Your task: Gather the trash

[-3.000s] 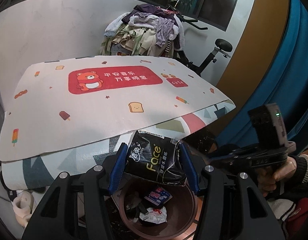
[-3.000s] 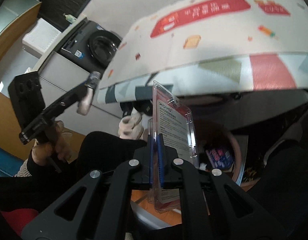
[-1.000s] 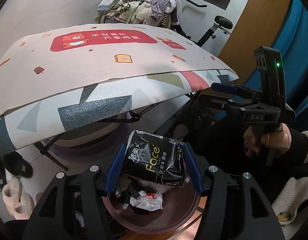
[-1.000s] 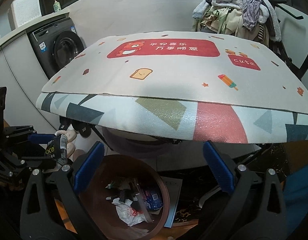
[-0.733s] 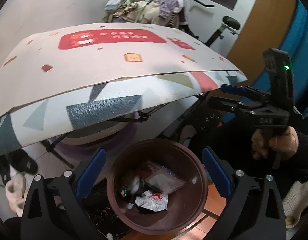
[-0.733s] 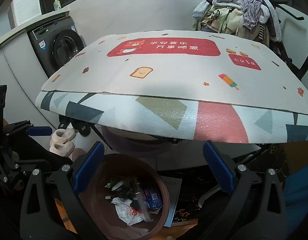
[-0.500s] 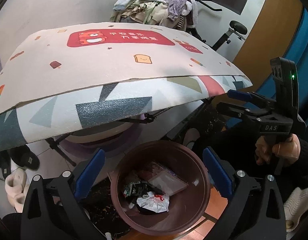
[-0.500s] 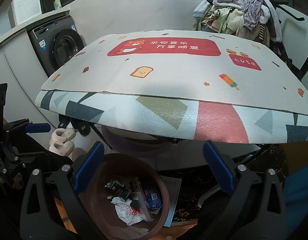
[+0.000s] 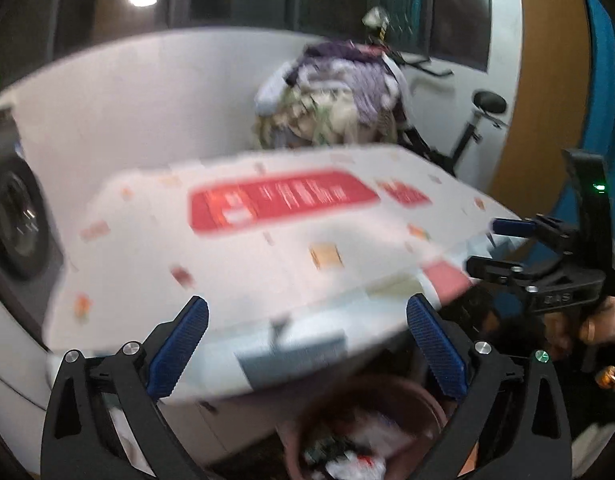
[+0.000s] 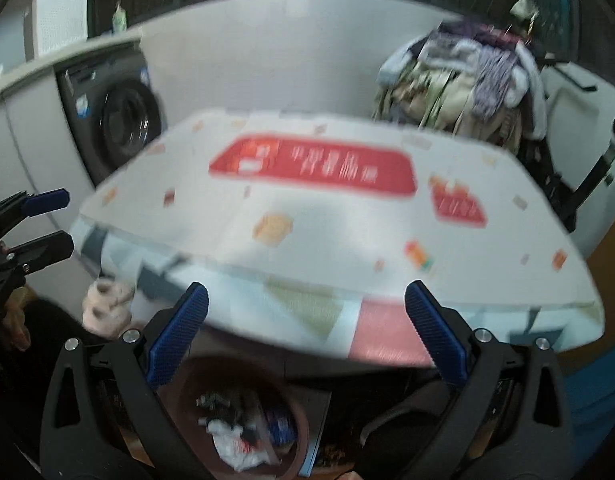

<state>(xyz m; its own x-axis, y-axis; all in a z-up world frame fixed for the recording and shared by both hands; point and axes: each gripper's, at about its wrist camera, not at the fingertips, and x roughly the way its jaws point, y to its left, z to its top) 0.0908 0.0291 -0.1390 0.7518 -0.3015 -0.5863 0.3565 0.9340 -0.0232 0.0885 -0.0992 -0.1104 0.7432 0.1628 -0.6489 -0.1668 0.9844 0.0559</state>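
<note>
Left wrist view, near to far: left gripper [image 9: 307, 344] stands with its blue pads [image 9: 178, 347] spread wide and nothing between them; a second ago they clamped a black tissue packet, which is now gone from the jaws. Below the jaws, the brown trash bin [image 9: 387, 436] sits at the bottom edge, lower in frame than half a second ago, with crumpled white wrapper and other litter inside; blur hides which piece is the packet. Table mat [image 9: 267, 248] with its red banner now fills mid-frame from above rather than edge-on. Right of it, a hand [image 9: 603, 320] holds the right gripper [image 9: 495, 244], fingers parted. Beyond: clothes pile [image 9: 331, 100] and exercise bike [image 9: 479, 120].

Right wrist view: right gripper [image 10: 306, 338] is likewise spread and empty, as a second ago. Trash bin [image 10: 187, 392] lies low left between the fingers, litter [image 10: 239, 436] visible in it. Slippers [image 10: 107, 304] sit on the floor left of the table. Left gripper [image 10: 55, 220] shows at the far left edge. Washing machine [image 10: 119, 124] stands behind, heavily blurred.
</note>
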